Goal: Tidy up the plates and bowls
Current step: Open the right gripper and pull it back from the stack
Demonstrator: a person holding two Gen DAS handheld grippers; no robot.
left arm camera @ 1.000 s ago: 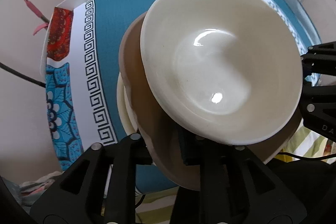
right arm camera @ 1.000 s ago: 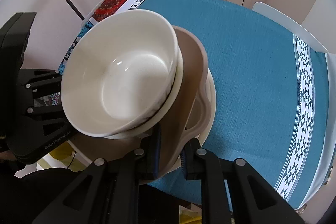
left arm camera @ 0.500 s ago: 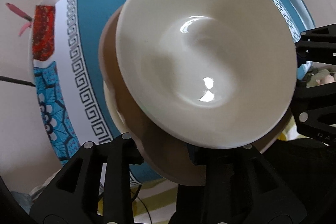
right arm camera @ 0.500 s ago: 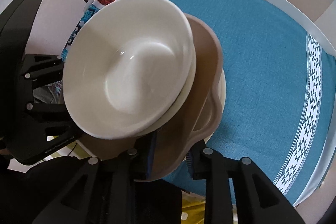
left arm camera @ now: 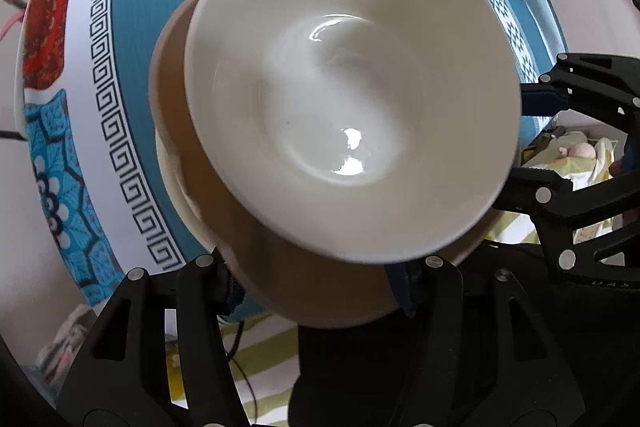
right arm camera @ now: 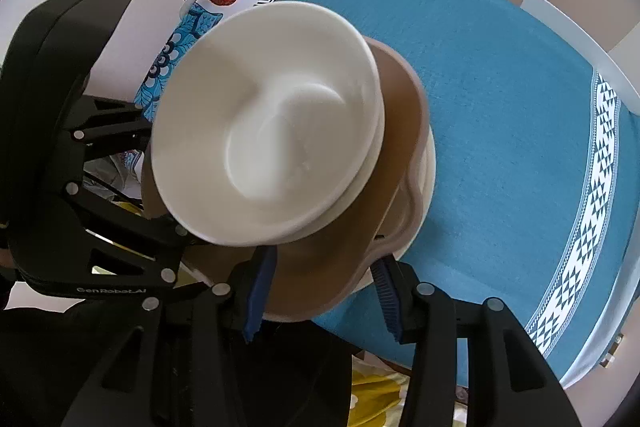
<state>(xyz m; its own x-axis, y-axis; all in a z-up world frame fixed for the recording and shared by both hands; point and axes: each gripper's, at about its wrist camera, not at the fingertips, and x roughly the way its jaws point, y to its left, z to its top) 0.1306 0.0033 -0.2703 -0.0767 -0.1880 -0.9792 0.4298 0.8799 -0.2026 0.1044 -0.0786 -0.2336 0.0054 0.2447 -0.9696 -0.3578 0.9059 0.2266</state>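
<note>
On my left gripper [left arm camera: 320, 291] the two fingers stand spread, one on each side of the near rim of the tan plate [left arm camera: 320, 291]; I can't tell whether the blue pads actually touch it. My right gripper [right arm camera: 322, 291] shows the same: its ribbed blue pads [right arm camera: 386, 287] are parted, with the tan plate's edge lying between them and a visible gap on at least the right side. In the left wrist view the right gripper [left arm camera: 532, 143] comes in from the right edge, one finger above and one below the stack's rim.

On the tan plate sits a white bowl [left arm camera: 352, 99], glossy and blurred, with a second white rim nested just under it in the right wrist view [right arm camera: 376, 147]. Below the tan plate a cream plate [right arm camera: 428, 163] pokes out on the far side.

The whole stack sits at the near edge of the table, on the teal tablecloth [right arm camera: 500, 107], which has a white patterned band [left arm camera: 116, 131] and a red patch [left arm camera: 44, 35] at one end
</note>
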